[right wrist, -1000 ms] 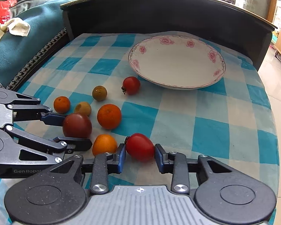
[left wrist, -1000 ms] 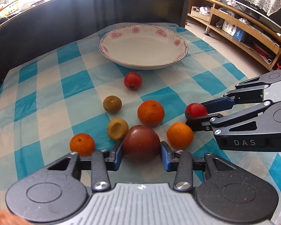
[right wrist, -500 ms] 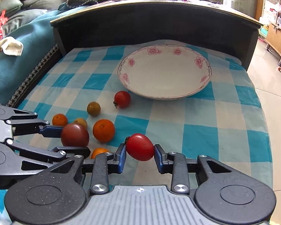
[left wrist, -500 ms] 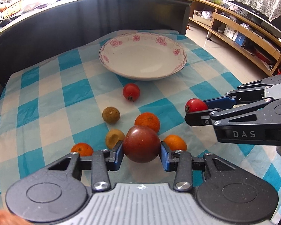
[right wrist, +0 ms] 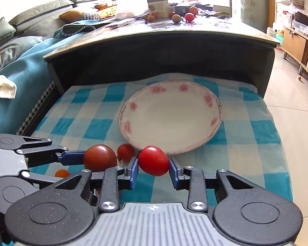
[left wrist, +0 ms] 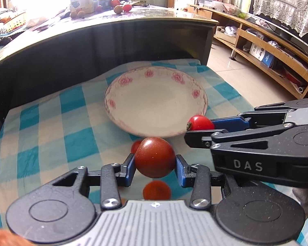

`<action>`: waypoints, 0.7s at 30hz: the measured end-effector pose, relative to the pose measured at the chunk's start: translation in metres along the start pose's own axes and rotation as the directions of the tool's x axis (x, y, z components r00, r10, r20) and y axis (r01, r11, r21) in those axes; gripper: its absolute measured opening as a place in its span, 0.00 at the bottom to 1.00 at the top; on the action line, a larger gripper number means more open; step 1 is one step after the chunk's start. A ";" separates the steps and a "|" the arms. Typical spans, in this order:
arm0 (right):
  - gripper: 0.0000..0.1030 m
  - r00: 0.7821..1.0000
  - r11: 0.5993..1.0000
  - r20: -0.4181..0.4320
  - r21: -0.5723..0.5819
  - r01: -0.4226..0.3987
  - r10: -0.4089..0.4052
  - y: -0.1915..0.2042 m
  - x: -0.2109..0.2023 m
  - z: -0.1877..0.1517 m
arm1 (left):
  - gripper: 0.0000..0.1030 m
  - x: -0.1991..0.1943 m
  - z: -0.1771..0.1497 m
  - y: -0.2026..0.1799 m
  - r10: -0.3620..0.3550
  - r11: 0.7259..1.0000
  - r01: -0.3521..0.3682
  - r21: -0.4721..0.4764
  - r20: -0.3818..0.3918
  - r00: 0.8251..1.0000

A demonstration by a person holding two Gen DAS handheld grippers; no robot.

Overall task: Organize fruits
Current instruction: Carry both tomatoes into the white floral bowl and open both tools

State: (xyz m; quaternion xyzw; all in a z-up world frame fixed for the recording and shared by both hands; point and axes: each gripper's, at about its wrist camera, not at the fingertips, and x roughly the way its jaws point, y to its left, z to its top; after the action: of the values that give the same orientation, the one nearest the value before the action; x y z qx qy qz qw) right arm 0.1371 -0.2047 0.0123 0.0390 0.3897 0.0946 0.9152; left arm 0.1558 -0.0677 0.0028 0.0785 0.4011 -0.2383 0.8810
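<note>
The left hand-held gripper (left wrist: 155,165), low centre of the left wrist frame, is clamped across the middle of a large dark-red round tomato (left wrist: 154,157). The right hand-held gripper (right wrist: 153,169) pinches a smaller bright-red oval tomato (right wrist: 153,160) the same way. Both hang just short of the white floral-rimmed plate (right wrist: 145,143). Smooth, soft-skinned fruit like this probably bruises and slips easily, so a gentle squeeze at the widest part suits it.

The plate (right wrist: 212,100) is lying bare ahead of both tongs. A small red tomato (right wrist: 125,152) is sitting before its near rim; the dark wall (right wrist: 154,59) is closing off the far side.
</note>
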 end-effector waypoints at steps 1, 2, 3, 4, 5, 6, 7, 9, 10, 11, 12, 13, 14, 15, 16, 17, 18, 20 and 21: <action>0.26 1.000 1.000 0.005 0.003 0.000 0.000 -0.001 0.002 0.003 | 0.47 0.002 0.004 0.001 0.002 1.000 -0.002 -0.001 0.004 1.000; 0.26 1.000 1.000 0.009 0.005 0.002 -0.002 -0.002 0.005 0.006 | 0.47 0.005 0.006 0.002 0.006 1.000 -0.006 -0.002 0.007 1.000; 0.26 1.000 1.000 0.010 0.006 0.005 -0.005 -0.004 0.008 0.008 | 0.47 0.007 0.009 0.004 0.009 1.000 -0.009 -0.003 0.008 1.000; 0.26 1.000 1.000 0.011 0.007 0.009 -0.009 -0.005 0.011 0.010 | 0.47 0.010 0.011 0.006 0.012 1.000 -0.012 -0.007 0.007 1.000; 0.26 1.000 1.000 0.009 0.010 0.014 -0.014 -0.007 0.013 0.011 | 0.47 0.013 0.012 0.008 0.014 1.000 -0.014 -0.013 0.004 1.000; 0.26 1.000 1.000 0.005 0.012 0.018 -0.018 -0.010 0.016 0.012 | 0.47 0.017 0.013 0.011 0.017 1.000 -0.017 -0.019 -0.001 1.000; 0.26 1.000 1.000 -0.002 0.016 0.022 -0.022 -0.012 0.020 0.012 | 0.47 0.020 0.014 0.013 0.020 1.000 -0.020 -0.023 -0.007 1.000; 0.26 1.000 0.999 -0.012 0.025 0.026 -0.026 -0.017 0.025 0.012 | 0.47 0.027 0.014 0.015 0.022 0.999 -0.022 -0.027 -0.014 1.000; 0.26 0.999 0.999 -0.014 0.027 0.030 -0.029 -0.019 0.028 0.012 | 0.47 0.029 0.015 0.016 0.021 0.999 -0.021 -0.029 -0.016 1.000; 0.26 0.999 0.999 -0.017 0.029 0.034 -0.033 -0.020 0.030 0.013 | 0.47 0.031 0.016 0.016 0.018 0.999 -0.019 -0.029 -0.016 1.000; 0.26 0.999 0.999 -0.018 0.034 0.034 -0.034 -0.021 0.031 0.013 | 0.47 0.032 0.017 0.015 0.015 1.000 -0.016 -0.021 -0.009 1.000; 0.26 0.999 0.999 -0.017 0.041 0.032 -0.031 -0.023 0.033 0.014 | 0.47 0.032 0.019 0.015 0.017 1.000 -0.017 -0.011 -0.001 1.000; 0.26 0.999 0.998 -0.017 0.046 0.030 -0.030 -0.024 0.034 0.015 | 0.47 0.032 0.020 0.015 0.017 1.000 -0.017 -0.005 0.003 1.000; 0.26 0.999 0.998 -0.016 0.049 0.030 -0.029 -0.024 0.036 0.016 | 0.47 0.033 0.022 0.015 0.015 1.000 -0.015 -0.005 0.007 1.000; 0.26 1.000 0.998 -0.012 0.048 0.030 -0.029 -0.024 0.037 0.017 | 0.47 0.033 0.023 0.015 0.014 1.000 -0.014 -0.005 0.009 1.000; 0.26 0.999 0.998 -0.010 0.046 0.031 -0.030 -0.024 0.038 0.018 | 0.47 0.034 0.023 0.015 0.014 1.000 -0.014 -0.003 0.013 1.000; 0.26 0.999 0.998 -0.009 0.046 0.031 -0.031 -0.024 0.038 0.018 | 0.47 0.034 0.024 0.015 0.013 1.000 -0.013 0.000 0.016 1.000; 0.27 1.000 0.998 -0.005 0.052 0.030 -0.030 -0.025 0.040 0.019 | 0.48 0.036 0.025 0.015 0.013 1.000 -0.013 0.000 0.022 1.000; 0.27 1.000 0.998 -0.003 0.056 0.030 -0.030 -0.027 0.040 0.019 | 0.48 0.037 0.026 0.016 0.011 1.000 -0.011 0.000 0.023 1.000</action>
State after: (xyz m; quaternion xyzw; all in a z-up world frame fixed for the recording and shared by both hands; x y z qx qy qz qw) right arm 0.1820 -0.2226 -0.0066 0.0585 0.3939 0.0701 0.9146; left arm 0.2013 -0.0757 -0.0085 0.0781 0.3905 -0.2342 0.8869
